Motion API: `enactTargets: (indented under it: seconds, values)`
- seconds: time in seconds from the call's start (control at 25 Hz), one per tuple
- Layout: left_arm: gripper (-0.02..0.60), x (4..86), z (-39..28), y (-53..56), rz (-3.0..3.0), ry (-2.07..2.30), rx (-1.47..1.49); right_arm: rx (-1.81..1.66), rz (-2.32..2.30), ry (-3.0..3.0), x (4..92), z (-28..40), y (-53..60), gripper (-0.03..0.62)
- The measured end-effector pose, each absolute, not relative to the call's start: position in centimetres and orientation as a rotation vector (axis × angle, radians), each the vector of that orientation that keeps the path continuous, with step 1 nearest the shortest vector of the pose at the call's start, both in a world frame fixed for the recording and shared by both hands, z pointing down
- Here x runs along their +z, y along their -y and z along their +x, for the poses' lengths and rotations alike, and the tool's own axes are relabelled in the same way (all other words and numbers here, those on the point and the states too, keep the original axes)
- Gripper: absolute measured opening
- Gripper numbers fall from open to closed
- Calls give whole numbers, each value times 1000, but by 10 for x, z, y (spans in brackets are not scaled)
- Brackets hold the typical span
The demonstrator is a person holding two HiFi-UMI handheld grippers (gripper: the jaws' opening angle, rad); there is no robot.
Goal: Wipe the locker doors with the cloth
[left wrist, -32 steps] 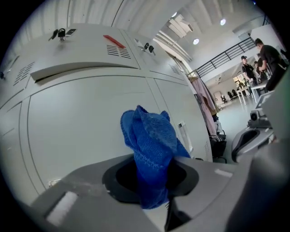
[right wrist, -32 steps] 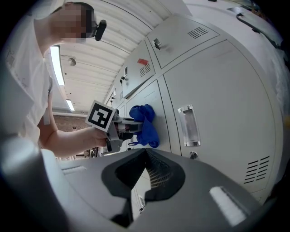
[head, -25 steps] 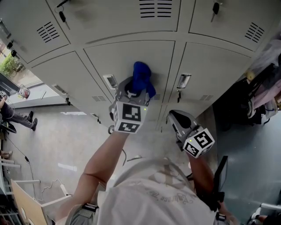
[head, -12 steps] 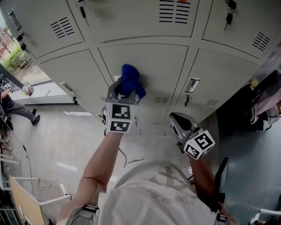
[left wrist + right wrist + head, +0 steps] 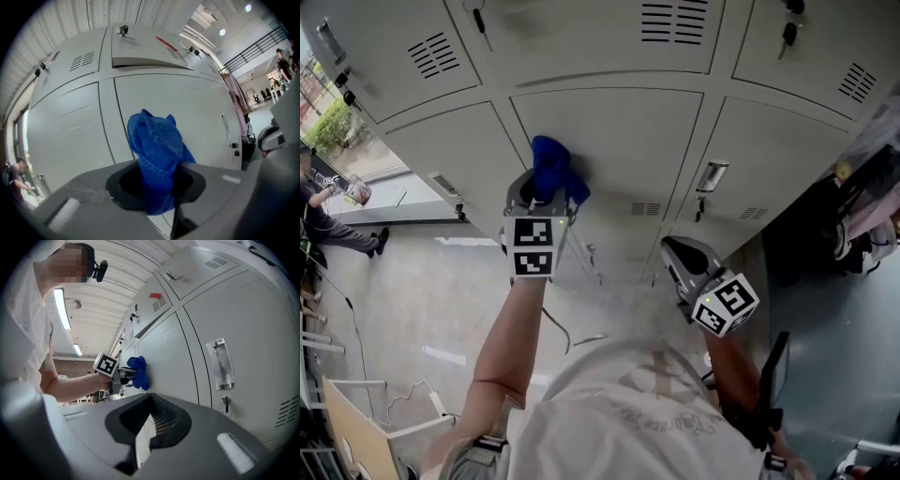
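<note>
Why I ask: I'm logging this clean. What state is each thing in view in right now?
blue cloth: bunched, gripped, against a door.
left gripper: shut on the cloth.
right gripper: jaws together, empty, held away from the doors.
locker doors: every one in view closed.
key: hanging in an upper door's lock.
</note>
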State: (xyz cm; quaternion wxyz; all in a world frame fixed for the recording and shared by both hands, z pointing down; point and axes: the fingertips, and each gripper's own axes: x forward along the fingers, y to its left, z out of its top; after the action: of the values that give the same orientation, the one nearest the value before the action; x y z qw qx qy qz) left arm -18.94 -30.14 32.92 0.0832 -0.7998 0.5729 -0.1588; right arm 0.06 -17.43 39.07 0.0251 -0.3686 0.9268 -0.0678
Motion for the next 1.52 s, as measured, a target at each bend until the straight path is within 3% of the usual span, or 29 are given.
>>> enactTargets:
  seconds: [0.32, 0.6, 0.92, 1.52]
  values:
    - [112, 299, -193, 301, -2250, -1684, -400, -228, -1122, -2880, 396, -6, 175, 6]
    - [112, 323, -190, 302, -2151, -1693, -449, -273, -1109, -2864, 399, -6, 177, 7]
    - [114, 351, -186, 303, -1926, -1614, -676, -295, -1099, -2863, 402, -9, 181, 7]
    - [112, 406, -186, 306, -2139, -1585, -975, -349, -1068, -2839, 401, -14, 183, 6]
